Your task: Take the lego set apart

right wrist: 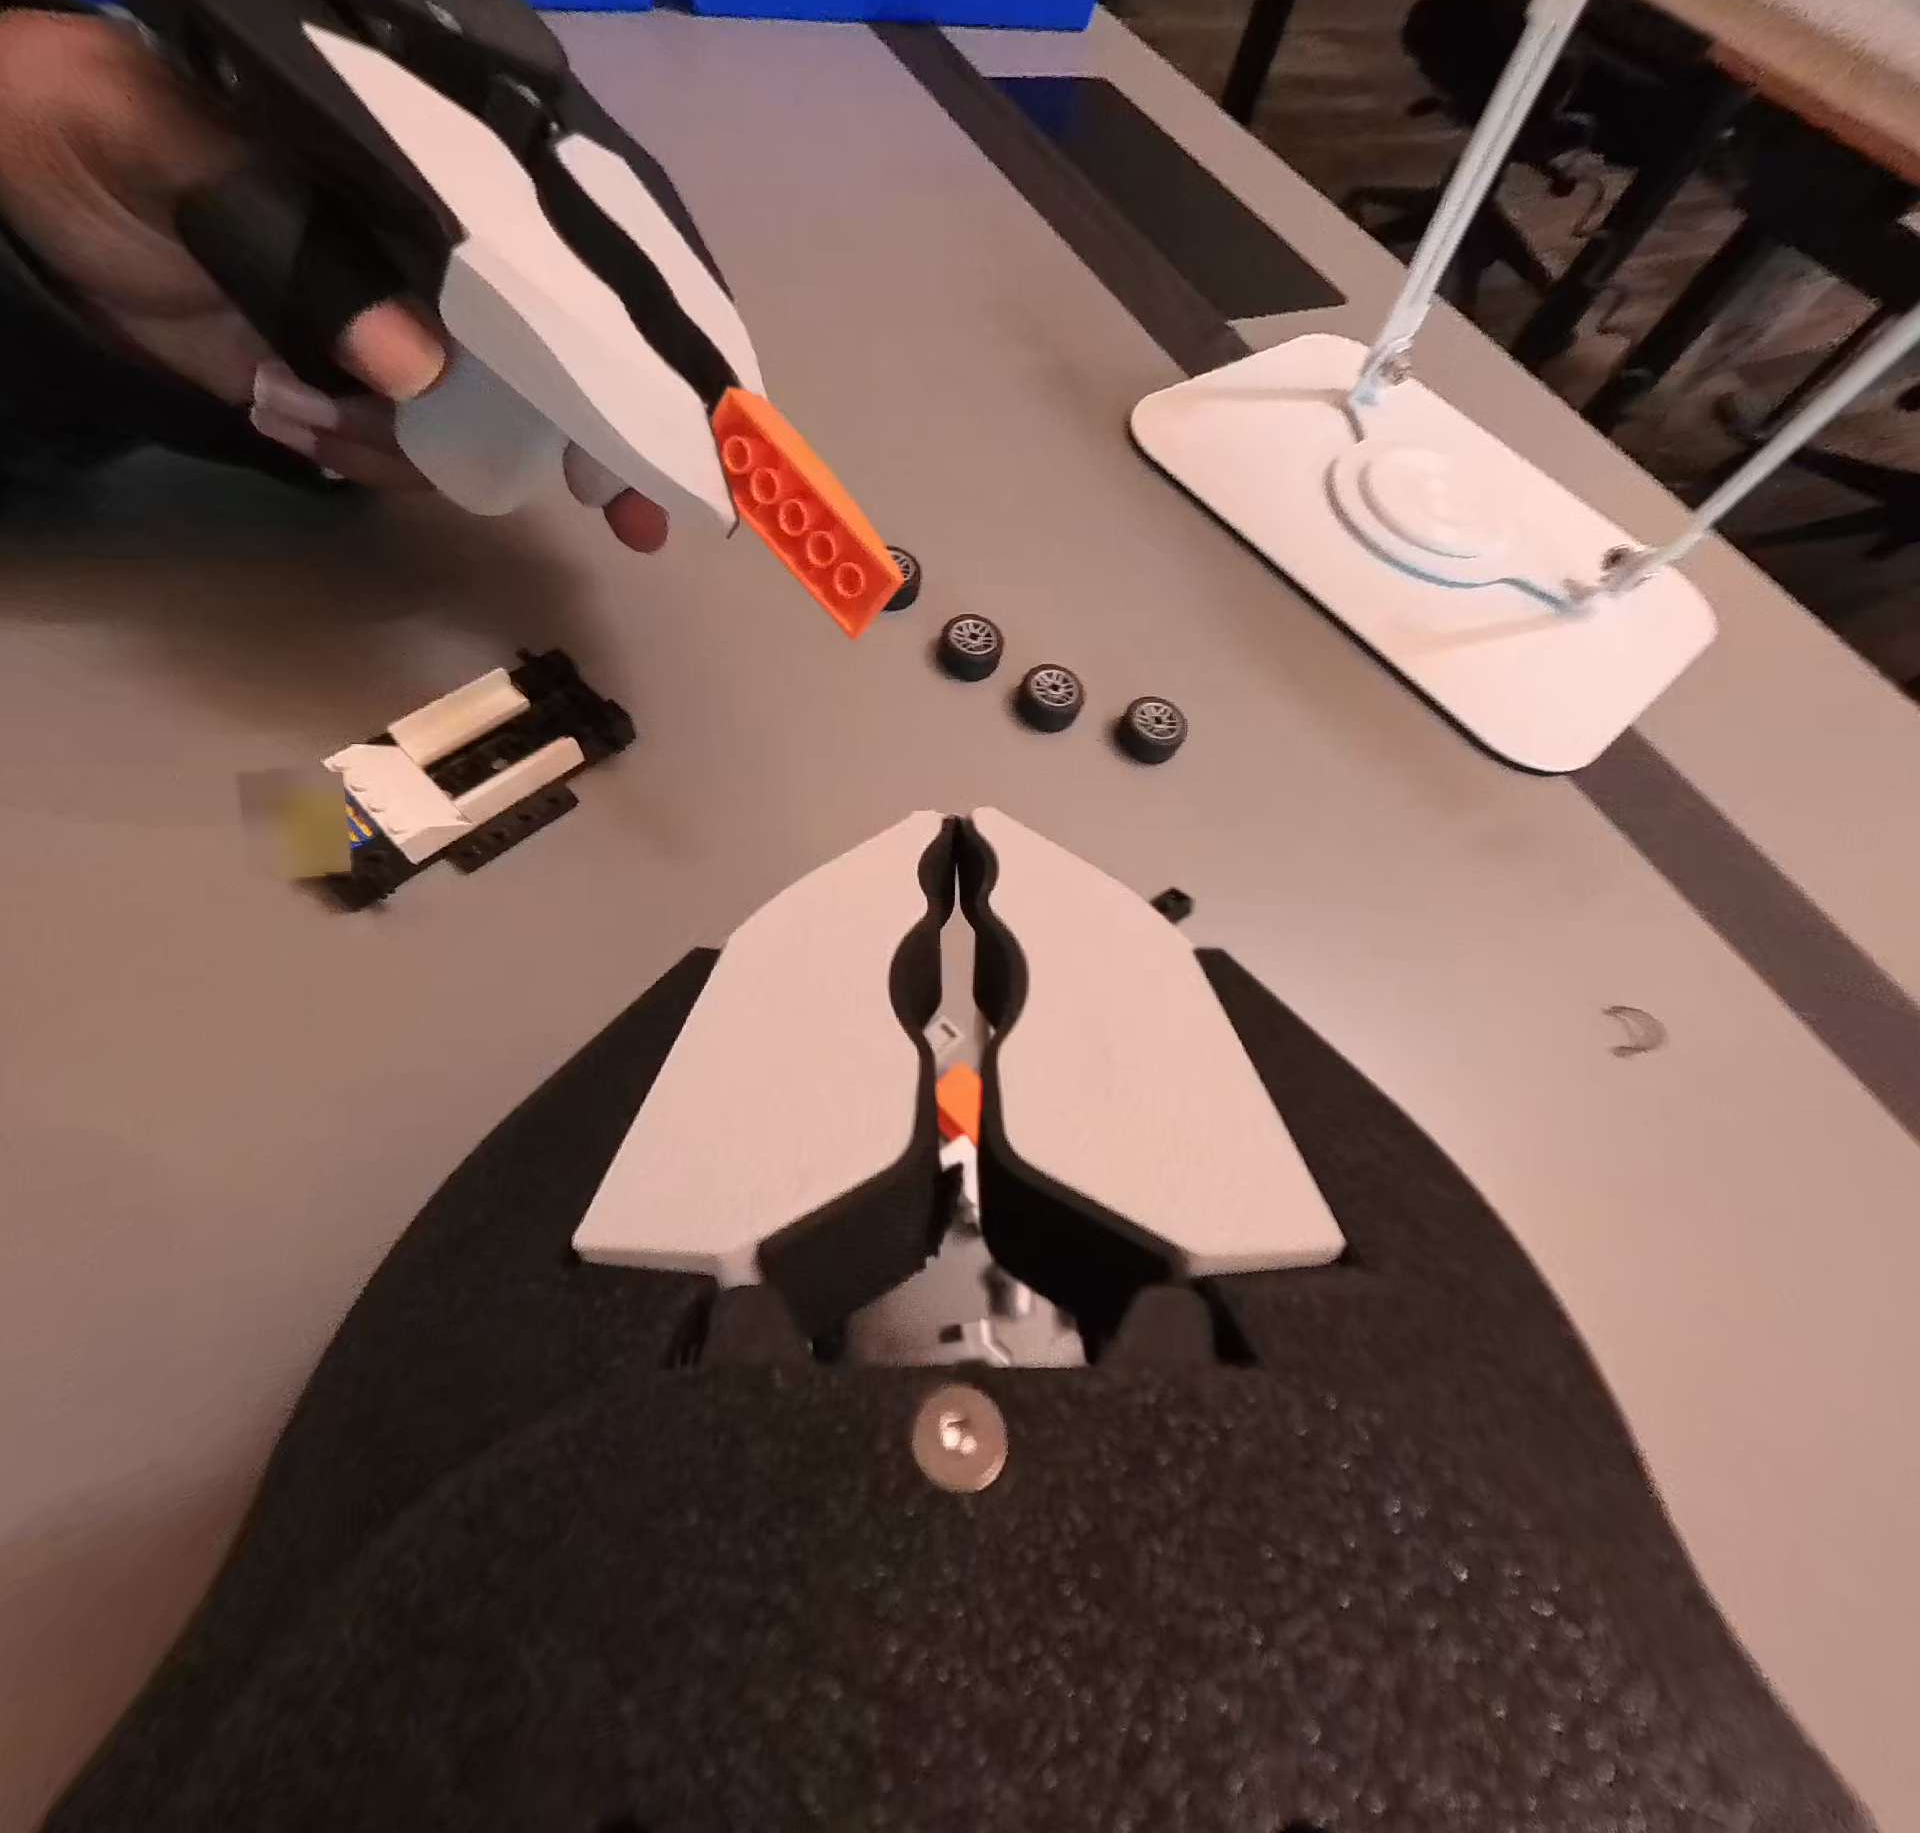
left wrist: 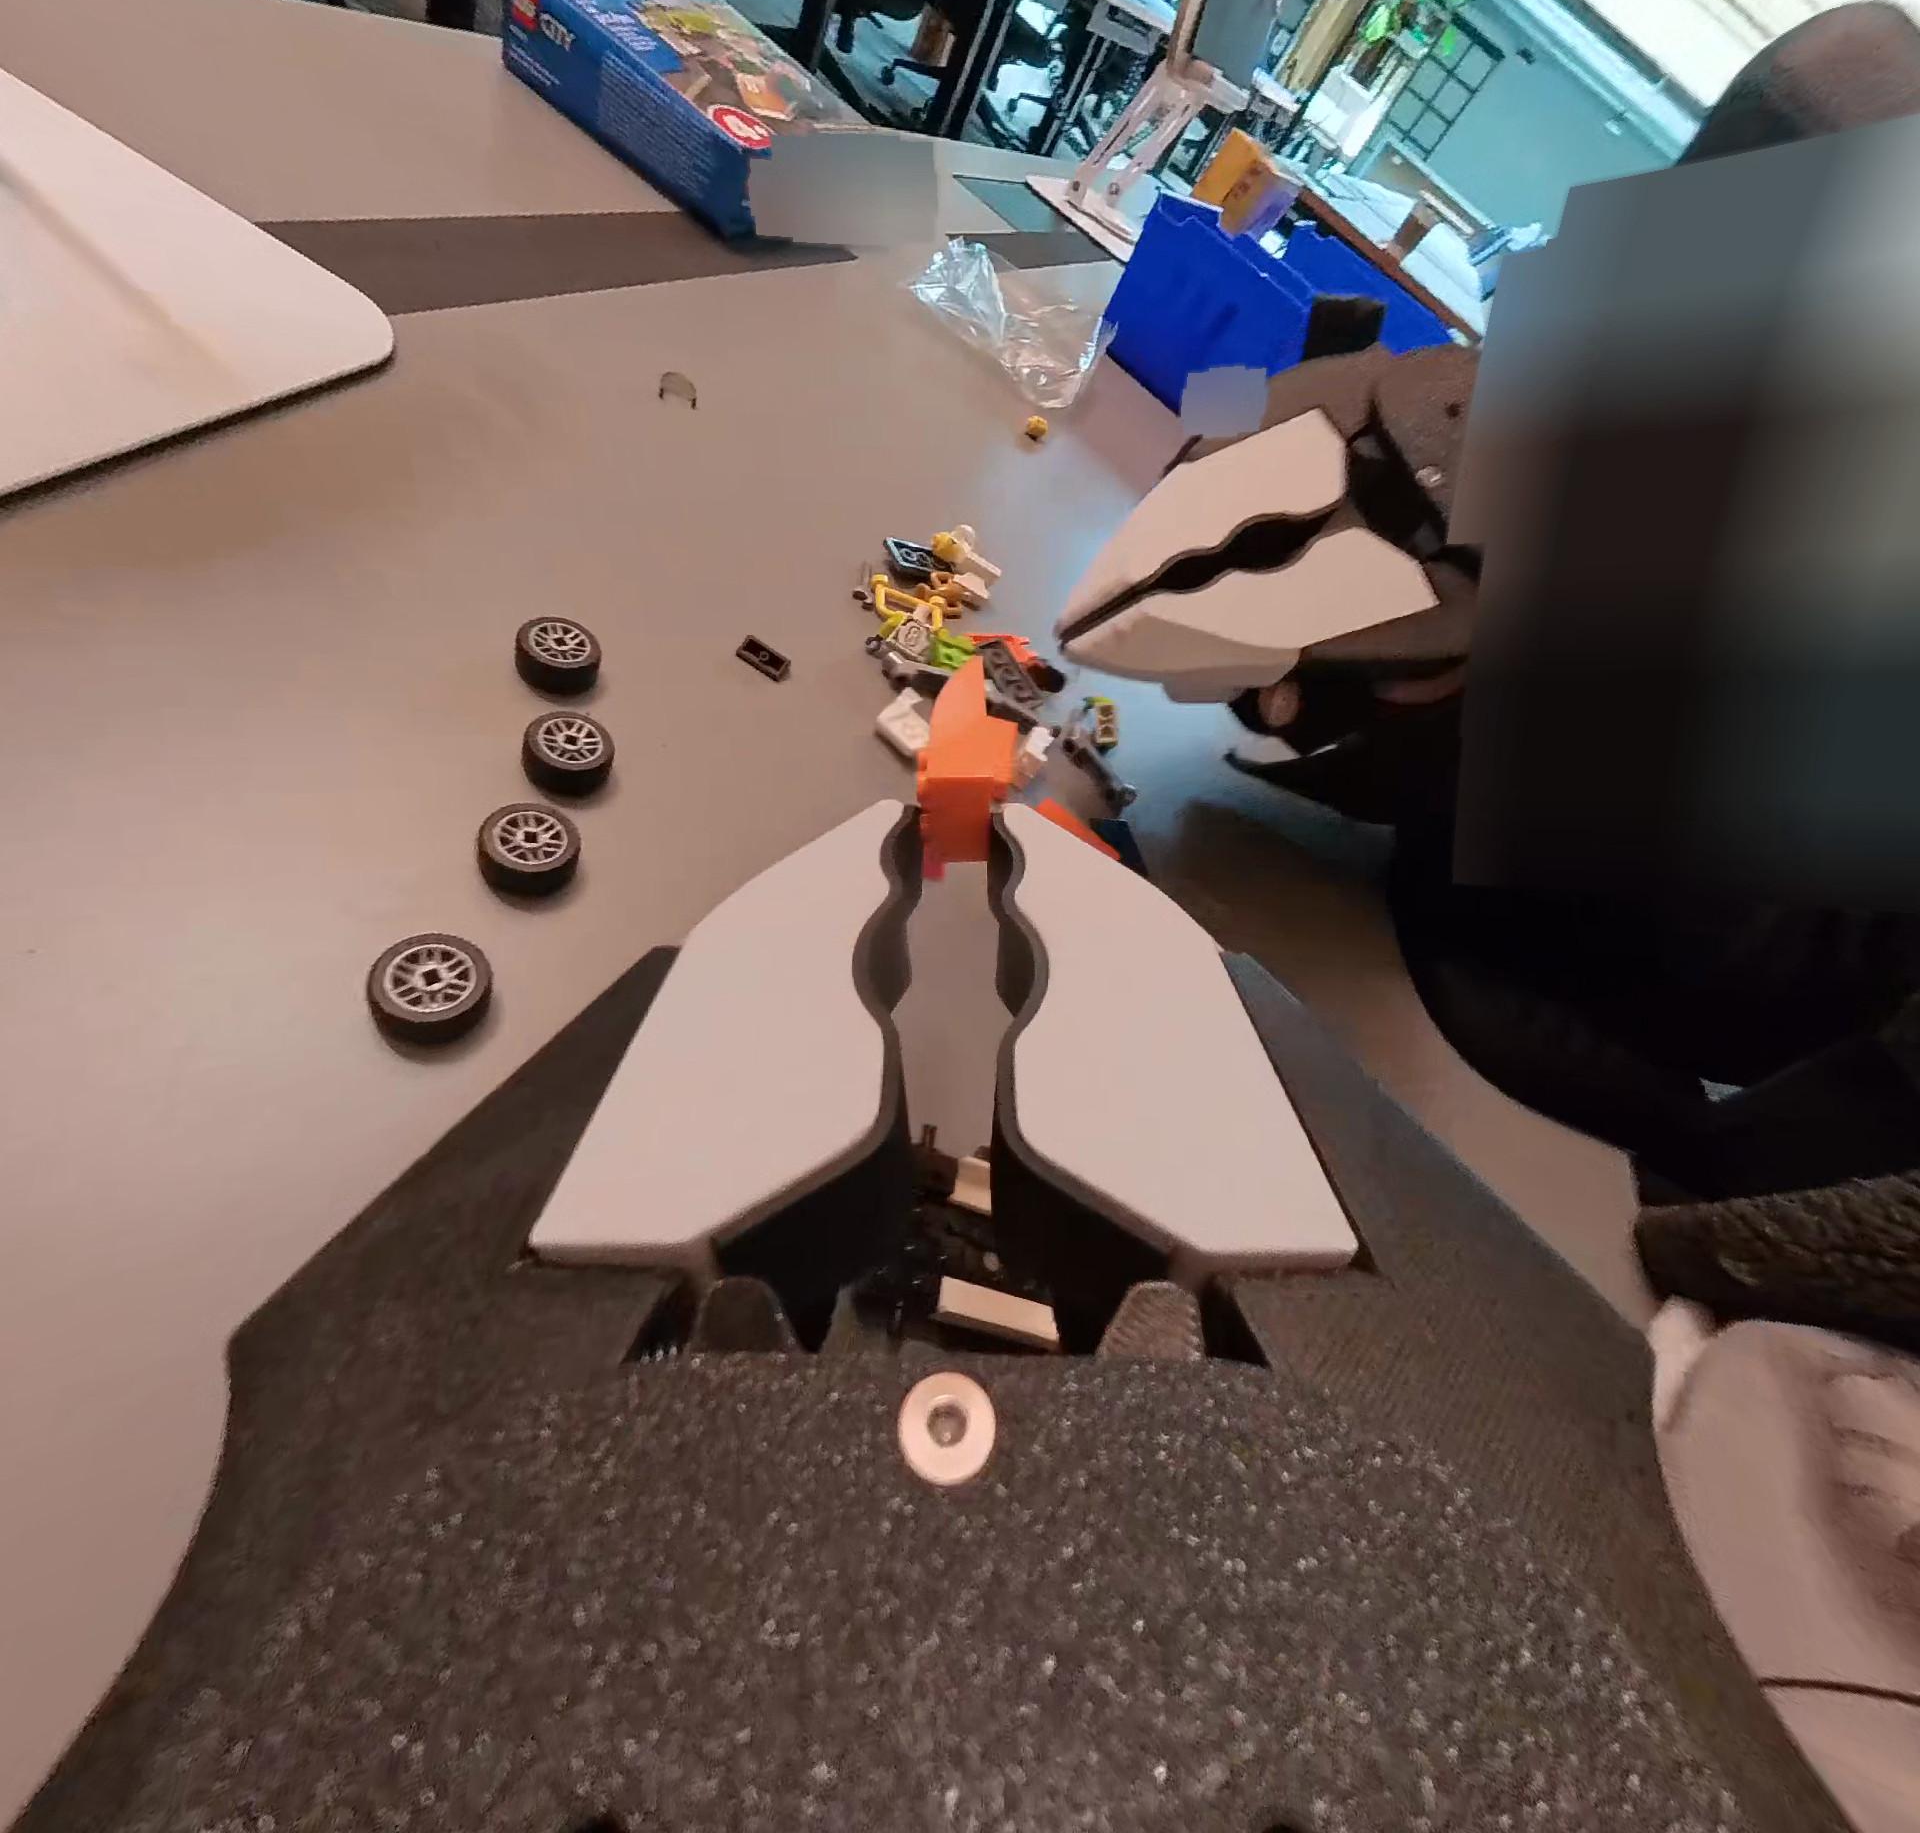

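My left gripper point(left wrist: 954, 819) is shut on an orange lego plate point(left wrist: 961, 760) and holds it above the table. The right wrist view shows this studded plate point(right wrist: 805, 526) sticking out of the left gripper point(right wrist: 732, 438). My right gripper point(right wrist: 958, 825) is shut and empty. In the left wrist view it point(left wrist: 1067, 637) hovers over a pile of small loose lego pieces point(left wrist: 935, 620). A black and white lego chassis point(right wrist: 468, 775) lies on the table left of my right gripper, below the left one.
Several black wheels point(left wrist: 540, 744) lie in a row, also seen in the right wrist view point(right wrist: 1049, 692). A white stand base point(right wrist: 1423, 547) sits beyond them. A lego box point(left wrist: 644, 90), a clear plastic bag point(left wrist: 997, 318) and blue bins point(left wrist: 1195, 318) stand farther back. The tips of one gripper are about 8 cm away from the tips of the other.
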Demonstrator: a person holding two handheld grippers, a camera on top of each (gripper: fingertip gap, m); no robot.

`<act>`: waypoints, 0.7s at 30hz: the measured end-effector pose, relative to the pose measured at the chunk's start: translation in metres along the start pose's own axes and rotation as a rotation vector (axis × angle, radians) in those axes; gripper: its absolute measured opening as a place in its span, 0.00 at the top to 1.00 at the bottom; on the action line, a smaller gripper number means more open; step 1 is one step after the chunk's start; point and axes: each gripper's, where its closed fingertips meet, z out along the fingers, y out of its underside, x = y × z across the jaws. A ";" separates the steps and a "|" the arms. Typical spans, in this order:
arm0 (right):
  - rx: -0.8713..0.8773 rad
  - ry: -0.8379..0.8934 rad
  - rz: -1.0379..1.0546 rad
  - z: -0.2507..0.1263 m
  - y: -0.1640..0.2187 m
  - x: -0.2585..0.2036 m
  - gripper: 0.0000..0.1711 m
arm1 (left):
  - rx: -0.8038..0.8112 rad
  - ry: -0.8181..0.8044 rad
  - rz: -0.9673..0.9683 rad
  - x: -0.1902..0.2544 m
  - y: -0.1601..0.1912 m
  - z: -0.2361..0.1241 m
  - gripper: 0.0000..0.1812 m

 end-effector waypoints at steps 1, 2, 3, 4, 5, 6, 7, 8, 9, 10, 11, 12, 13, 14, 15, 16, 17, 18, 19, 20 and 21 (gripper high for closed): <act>-0.013 0.008 -0.015 -0.003 0.001 0.002 1.00 | -0.006 -0.017 0.014 -0.002 0.001 0.000 0.94; -0.039 0.019 -0.031 -0.004 0.004 0.004 1.00 | -0.018 -0.026 0.028 -0.004 0.003 0.001 0.94; -0.055 0.045 -0.047 -0.005 0.006 0.008 0.98 | -0.024 -0.030 0.047 -0.004 0.005 0.002 0.94; -0.047 0.062 -0.059 -0.006 0.005 0.010 0.95 | -0.025 -0.025 0.073 -0.002 0.005 0.003 0.94; -0.020 0.037 -0.057 -0.005 0.001 0.005 0.92 | -0.033 -0.010 0.103 0.002 0.007 0.004 0.94; 0.019 -0.015 -0.042 -0.004 -0.006 -0.004 0.89 | -0.041 0.007 0.132 0.007 0.008 0.005 0.94; 0.060 -0.074 -0.025 -0.003 -0.013 -0.015 0.86 | -0.045 0.027 0.162 0.012 0.009 0.007 0.94; 0.089 -0.130 -0.015 -0.001 -0.017 -0.026 0.83 | -0.048 0.057 0.198 0.020 0.010 0.008 0.94; 0.102 -0.174 -0.011 0.000 -0.019 -0.035 0.80 | -0.050 0.082 0.240 0.026 0.012 0.009 0.94; 0.108 -0.202 -0.012 0.001 -0.020 -0.041 0.80 | -0.055 0.103 0.290 0.033 0.013 0.010 0.94; 0.119 -0.219 -0.012 0.002 -0.021 -0.045 0.80 | -0.059 0.126 0.342 0.040 0.016 0.010 0.94; 0.137 -0.238 -0.013 0.001 -0.023 -0.049 0.89 | -0.060 0.132 0.385 0.045 0.017 0.011 0.94; 0.147 -0.259 -0.021 -0.001 -0.024 -0.052 0.93 | -0.056 0.126 0.422 0.046 0.018 0.012 0.94; 0.135 -0.257 -0.036 -0.003 -0.023 -0.051 0.94 | -0.037 0.121 0.439 0.047 0.015 0.011 0.93; 0.115 -0.227 -0.047 -0.005 -0.022 -0.045 0.95 | -0.025 0.092 0.441 0.042 0.012 0.010 0.92; 0.085 -0.176 -0.055 -0.008 -0.019 -0.034 0.96 | -0.033 0.051 0.433 0.033 0.010 0.008 0.91; 0.035 -0.106 -0.065 -0.011 -0.013 -0.018 0.96 | -0.038 0.013 0.420 0.024 0.008 0.005 0.90; -0.043 -0.014 -0.084 -0.015 -0.002 0.001 0.96 | -0.044 -0.025 0.414 0.014 0.007 0.001 0.89; -0.156 0.074 -0.119 -0.019 0.015 0.020 0.96 | -0.055 -0.065 0.423 0.005 0.006 -0.003 0.89; -0.280 0.145 -0.153 -0.024 0.036 0.035 0.96 | -0.075 -0.105 0.450 -0.003 0.007 -0.006 0.89; -0.381 0.198 -0.182 -0.027 0.054 0.046 0.96 | -0.103 -0.148 0.489 -0.011 0.008 -0.011 0.90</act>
